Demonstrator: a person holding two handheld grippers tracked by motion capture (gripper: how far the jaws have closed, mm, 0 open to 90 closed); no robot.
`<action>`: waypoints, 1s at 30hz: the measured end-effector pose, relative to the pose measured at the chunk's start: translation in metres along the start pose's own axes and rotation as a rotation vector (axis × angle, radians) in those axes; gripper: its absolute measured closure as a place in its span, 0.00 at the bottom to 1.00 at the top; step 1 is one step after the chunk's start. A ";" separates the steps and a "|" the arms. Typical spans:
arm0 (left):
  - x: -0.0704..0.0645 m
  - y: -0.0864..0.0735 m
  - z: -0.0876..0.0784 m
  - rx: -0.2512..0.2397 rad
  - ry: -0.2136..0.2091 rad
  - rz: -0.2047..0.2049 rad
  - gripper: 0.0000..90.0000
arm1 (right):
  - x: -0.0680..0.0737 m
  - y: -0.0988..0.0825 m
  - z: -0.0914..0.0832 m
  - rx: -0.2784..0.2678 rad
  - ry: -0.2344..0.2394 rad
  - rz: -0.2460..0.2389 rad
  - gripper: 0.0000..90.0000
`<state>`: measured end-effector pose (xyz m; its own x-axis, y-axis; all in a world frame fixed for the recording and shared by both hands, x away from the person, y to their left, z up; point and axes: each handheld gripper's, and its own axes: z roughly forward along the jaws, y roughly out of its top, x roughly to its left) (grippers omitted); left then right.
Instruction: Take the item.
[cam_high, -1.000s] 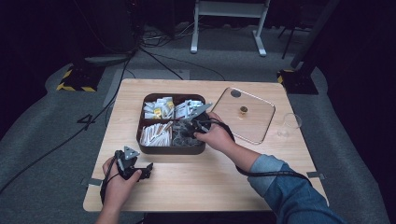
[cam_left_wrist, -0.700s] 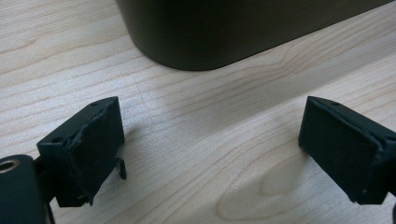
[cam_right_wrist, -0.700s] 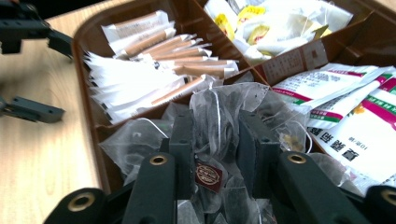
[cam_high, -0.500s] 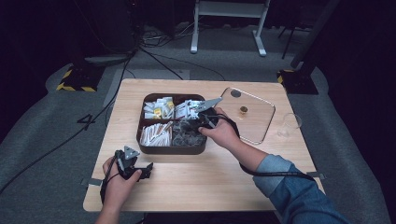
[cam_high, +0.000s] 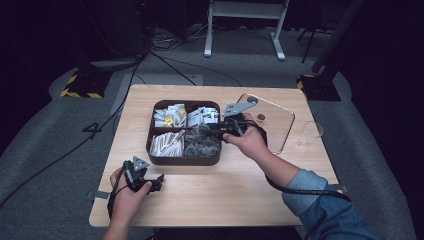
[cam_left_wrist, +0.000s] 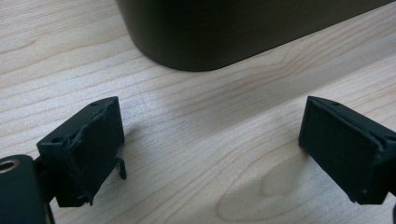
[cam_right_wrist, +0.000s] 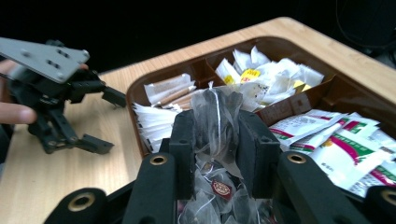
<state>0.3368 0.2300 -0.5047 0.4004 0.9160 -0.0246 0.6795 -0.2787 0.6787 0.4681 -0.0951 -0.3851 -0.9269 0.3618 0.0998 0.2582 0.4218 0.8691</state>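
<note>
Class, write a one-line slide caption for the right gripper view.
Right gripper shut on a mesh tea bag above the brown divided tray of sachets.

Table (cam_left_wrist: 196, 154): pale wood, matt, fine grain showing. Tray (cam_right_wrist: 355, 100): dark brown, smooth with a dull sheen; the sachets (cam_right_wrist: 341, 140) in it are glossy printed paper or foil, and the tea bag (cam_right_wrist: 217, 116) is sheer, gauzy mesh. Right gripper (cam_right_wrist: 217, 154): matt black plastic with brass-coloured rivets; left gripper (cam_left_wrist: 210, 154) pads (cam_left_wrist: 88, 149): rough black rubber, worn edges.
</note>
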 end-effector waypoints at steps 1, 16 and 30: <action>0.000 0.000 0.000 0.000 0.000 0.000 0.08 | 0.000 0.000 -0.005 -0.010 -0.002 0.001 0.78; -0.002 0.002 0.002 0.002 0.010 -0.020 0.08 | -0.010 -0.006 -0.082 -0.057 -0.111 0.015 0.78; -0.002 0.002 0.002 0.002 0.014 -0.024 0.07 | -0.036 -0.021 -0.150 -0.091 -0.241 0.059 0.78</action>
<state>0.3385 0.2268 -0.5048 0.3748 0.9266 -0.0306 0.6901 -0.2567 0.6767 0.4553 -0.2418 -0.3344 -0.8163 0.5761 0.0431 0.2746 0.3213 0.9063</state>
